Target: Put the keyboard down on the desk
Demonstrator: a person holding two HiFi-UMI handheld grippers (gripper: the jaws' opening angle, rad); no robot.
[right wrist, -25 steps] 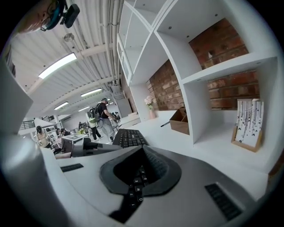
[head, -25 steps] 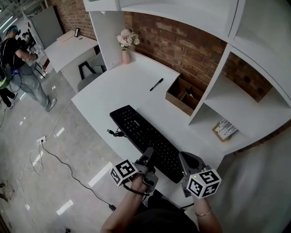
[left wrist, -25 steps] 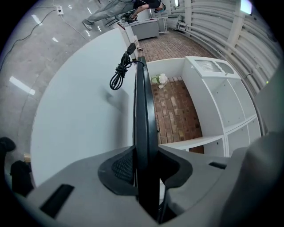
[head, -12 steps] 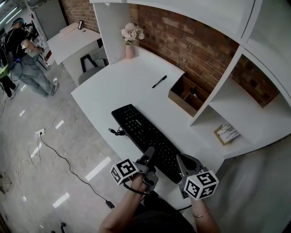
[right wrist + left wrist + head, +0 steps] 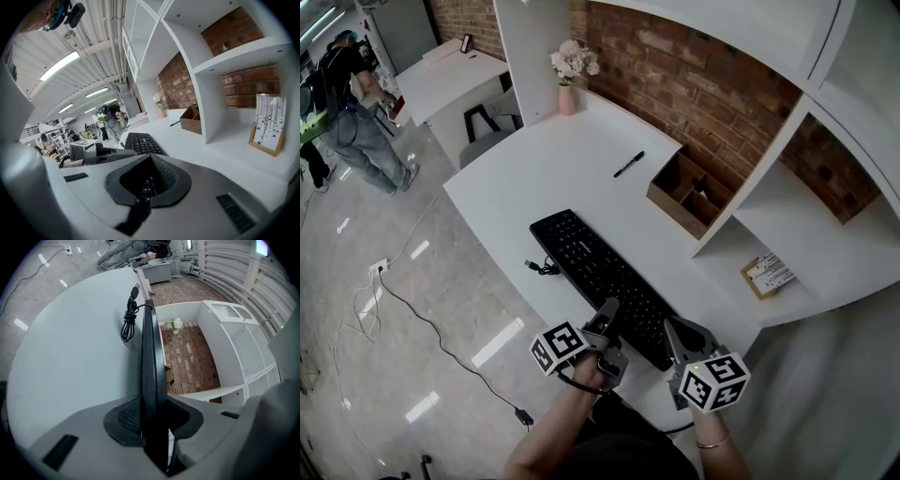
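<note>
My left claw (image 5: 606, 322) is clenched on the flat black computer keyboard (image 5: 598, 275). The left gripper view has the board edge-on (image 5: 149, 371) between the two pads, and both press on it. My right claw (image 5: 677, 336) is also clamped on the keyboard, at its near end. In the right gripper view the key tops (image 5: 143, 142) run out from the notch of the jaws.

Both claws sit at the end nearest me, the left on the long side by the bench's front edge, the right at the near right corner. From there the keyboard's long axis runs away from me and to the left, roughly along the front edge of the white bench (image 5: 534, 178). As I judge it, the move is a straight lowering with both claws level, then letting go.

The head view shows the board low over the bench, but not whether it rests on it. The left gripper view does not settle that either. It does show a coiled black cable (image 5: 128, 324) at the far end, only small from above (image 5: 542, 270). Only the head view shows the black pen (image 5: 627, 165) and the brown open cardboard box (image 5: 686, 198) toward the back edge, both well clear.
</note>
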